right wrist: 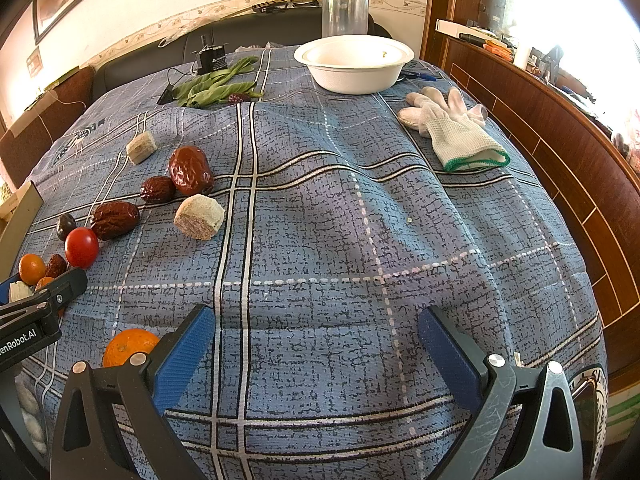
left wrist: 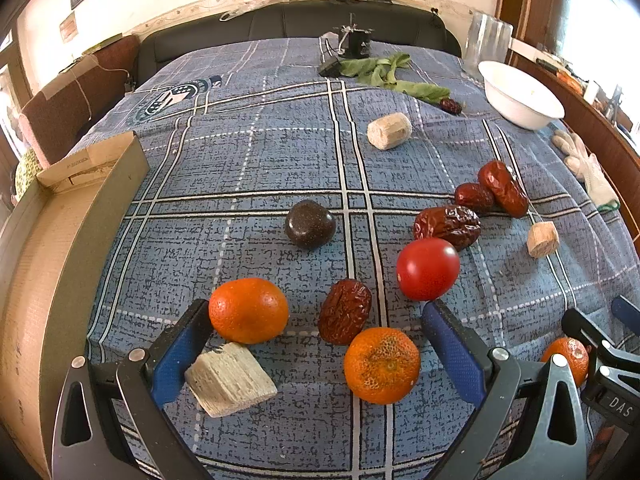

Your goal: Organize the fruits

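We note both the left gripper (left wrist: 316,316) and right gripper (right wrist: 316,322) spread empty; only the right view shows the whole glove (right wrist: 452,128).

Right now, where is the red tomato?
In the left wrist view the tomato lies right of centre on the cloth, touching a date behind it.

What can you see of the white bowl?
The white bowl is round and wide, of matte paper-like or plastic-like material, with a thin flared rim. It stands upright and looks empty apart from a tiny speck inside. It sits on the blue checked cloth at the far right of the table, in front of a clear cup. Neither gripper is near it.
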Tool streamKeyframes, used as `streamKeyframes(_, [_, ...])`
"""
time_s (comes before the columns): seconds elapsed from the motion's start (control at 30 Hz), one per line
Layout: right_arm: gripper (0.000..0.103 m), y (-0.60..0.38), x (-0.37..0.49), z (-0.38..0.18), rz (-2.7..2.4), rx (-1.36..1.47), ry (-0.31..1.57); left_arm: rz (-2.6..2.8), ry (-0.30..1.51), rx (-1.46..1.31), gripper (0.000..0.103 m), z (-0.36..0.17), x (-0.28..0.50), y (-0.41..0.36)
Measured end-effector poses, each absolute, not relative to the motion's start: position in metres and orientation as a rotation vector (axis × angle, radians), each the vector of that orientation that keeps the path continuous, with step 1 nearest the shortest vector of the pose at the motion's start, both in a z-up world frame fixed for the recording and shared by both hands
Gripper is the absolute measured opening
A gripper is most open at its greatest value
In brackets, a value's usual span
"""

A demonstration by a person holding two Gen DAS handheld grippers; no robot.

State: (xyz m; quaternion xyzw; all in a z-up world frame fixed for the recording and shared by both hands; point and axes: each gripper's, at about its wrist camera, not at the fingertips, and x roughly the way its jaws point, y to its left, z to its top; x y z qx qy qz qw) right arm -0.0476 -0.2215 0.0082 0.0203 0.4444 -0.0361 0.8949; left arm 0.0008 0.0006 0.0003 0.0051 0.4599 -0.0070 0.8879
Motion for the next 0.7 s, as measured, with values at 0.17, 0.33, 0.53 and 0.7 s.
streamKeyframes(0.17, [0.103, -0.222, -0.048, 0.008, -0.063, 0.044, 0.941, -0.054, 0.993, 0.032, 0.103, -0.001, 0.004, 0.002])
streamKeyframes(0.33, [0.103, -0.223, -0.062, 0.014, -0.060, 0.041, 0.993, -0.100, 1.024, 0.051, 0.103, 0.002, 0.007, 0.007])
streamKeyframes(0.53, [0.103, -0.222, -0.066, 0.011, -0.053, 0.032, 0.985, -0.128, 0.987, -0.066, 0.103, 0.024, -0.020, 0.026])
streamKeyframes(0.7, [0.102, -0.219, -0.073, 0.021, -0.090, 0.030, 0.938, -0.111, 0.818, -0.089, 0.103, 0.072, -0.058, 0.054])
